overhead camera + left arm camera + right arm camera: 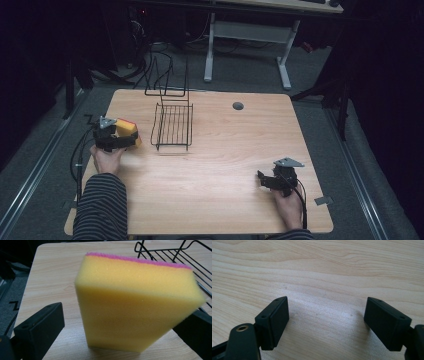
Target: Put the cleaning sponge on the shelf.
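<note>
High view shows the left tool [131, 135] at the desk's [225, 150] left edge, with a yellow sponge [127, 129] at its front, just beside the black wire rack [172, 125] that stands on the desk. Left gripper view has the sponge [135, 305], pink scouring layer on top, standing on edge between the jaws; the left jaw stands clear of it, and I cannot tell whether the right one touches. Farther right, near the desk's front edge, the right tool [262, 179] is released, its jaws spread over bare wood.
</note>
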Tool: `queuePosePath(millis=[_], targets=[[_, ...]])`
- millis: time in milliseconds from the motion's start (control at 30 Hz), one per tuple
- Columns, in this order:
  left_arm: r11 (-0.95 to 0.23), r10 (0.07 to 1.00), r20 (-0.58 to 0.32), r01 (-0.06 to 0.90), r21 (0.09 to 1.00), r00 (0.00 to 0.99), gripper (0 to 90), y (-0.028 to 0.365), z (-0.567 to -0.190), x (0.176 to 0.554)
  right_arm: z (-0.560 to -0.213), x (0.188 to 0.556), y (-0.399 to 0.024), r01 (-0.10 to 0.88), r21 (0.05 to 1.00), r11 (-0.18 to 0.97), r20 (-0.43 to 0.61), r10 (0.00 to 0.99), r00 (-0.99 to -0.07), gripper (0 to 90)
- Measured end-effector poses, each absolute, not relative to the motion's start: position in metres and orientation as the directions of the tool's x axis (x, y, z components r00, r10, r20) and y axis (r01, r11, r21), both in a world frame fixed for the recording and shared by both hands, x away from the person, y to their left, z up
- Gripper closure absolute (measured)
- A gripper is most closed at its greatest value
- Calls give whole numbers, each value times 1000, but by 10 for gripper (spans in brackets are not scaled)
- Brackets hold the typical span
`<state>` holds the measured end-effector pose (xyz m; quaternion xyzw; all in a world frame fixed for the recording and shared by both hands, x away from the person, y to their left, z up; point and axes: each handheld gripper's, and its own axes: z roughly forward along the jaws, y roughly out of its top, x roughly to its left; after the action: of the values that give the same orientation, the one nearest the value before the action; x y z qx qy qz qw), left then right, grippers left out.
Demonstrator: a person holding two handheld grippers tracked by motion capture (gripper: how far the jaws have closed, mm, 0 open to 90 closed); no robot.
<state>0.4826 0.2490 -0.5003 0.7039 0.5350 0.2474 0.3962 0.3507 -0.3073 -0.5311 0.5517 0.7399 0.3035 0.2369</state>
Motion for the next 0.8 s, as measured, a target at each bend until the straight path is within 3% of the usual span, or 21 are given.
queuePosePath(millis=[800], targets=[[-121, 951, -82, 602, 790, 299, 23, 242, -520, 493, -531, 351, -307, 674, 710, 204, -15, 961, -276, 204]])
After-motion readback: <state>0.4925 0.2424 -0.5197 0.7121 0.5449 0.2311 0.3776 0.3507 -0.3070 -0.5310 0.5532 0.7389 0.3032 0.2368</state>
